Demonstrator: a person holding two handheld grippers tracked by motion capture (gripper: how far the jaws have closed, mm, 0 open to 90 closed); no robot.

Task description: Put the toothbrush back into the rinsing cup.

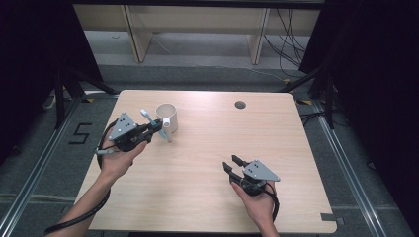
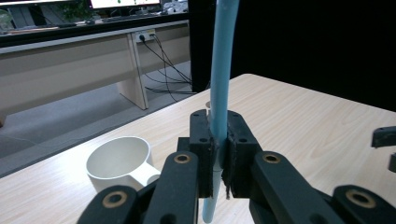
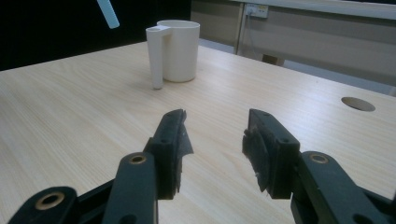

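A white mug point(image 1: 167, 117) stands upright on the wooden table at the back left, its handle toward the near side; it is also seen from the left gripper point(image 2: 122, 162) and the right gripper point(image 3: 176, 49). My left gripper point(image 1: 159, 127) is shut on a light blue toothbrush-like stick point(image 1: 156, 124), held just beside the mug's near side. The stick point(image 2: 220, 84) runs up between the pads. One end of the stick point(image 3: 108, 13) hangs above the table left of the mug. My right gripper point(image 1: 233, 163) rests low at the front right, open and empty point(image 3: 215, 147).
A round cable hole point(image 1: 240, 104) sits in the table near the back edge. A wooden desk frame point(image 1: 197, 29) and cables stand on the floor beyond the table. Black curtains close both sides.
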